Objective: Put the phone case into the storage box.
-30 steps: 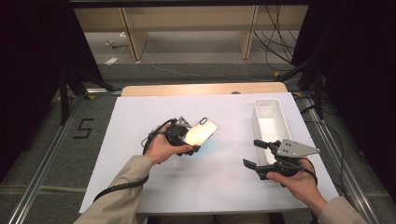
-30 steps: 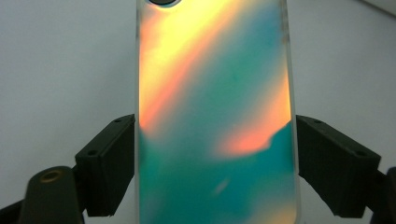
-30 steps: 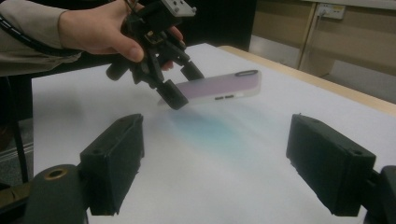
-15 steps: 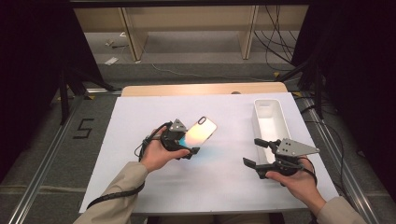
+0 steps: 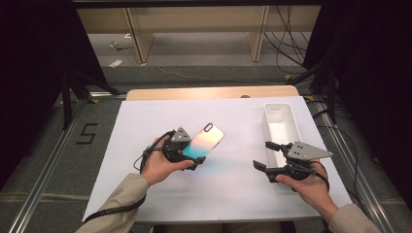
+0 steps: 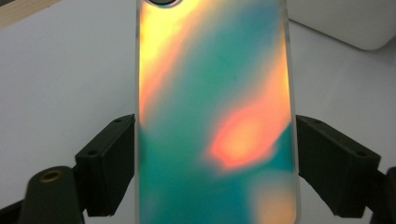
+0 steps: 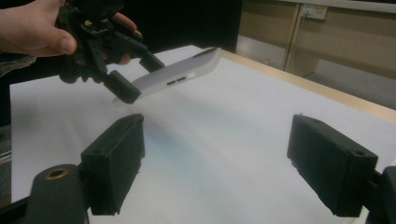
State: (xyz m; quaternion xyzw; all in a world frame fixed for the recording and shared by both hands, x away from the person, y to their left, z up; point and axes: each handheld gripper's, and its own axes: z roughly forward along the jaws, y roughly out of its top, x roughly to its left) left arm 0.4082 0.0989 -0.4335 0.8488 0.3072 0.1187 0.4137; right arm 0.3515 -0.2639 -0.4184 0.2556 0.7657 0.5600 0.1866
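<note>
Since a second ago the left tool has carried the phone a little toward the person and slightly higher, while the right tool stays where it was. The left tool's jaws press on the phone's two long edges, gripping it across its width near its lower end; the left gripper view shows the iridescent orange-and-teal back of the phone standing between the two black pads. The phone is held off the white tabletop, tilted with its camera end raised and pointing away from the person; the right gripper view shows it clear of the surface. The right tool has its jaws spread wide with nothing between them, hovering low over the tabletop just in front of the near end of the white tray.
</note>
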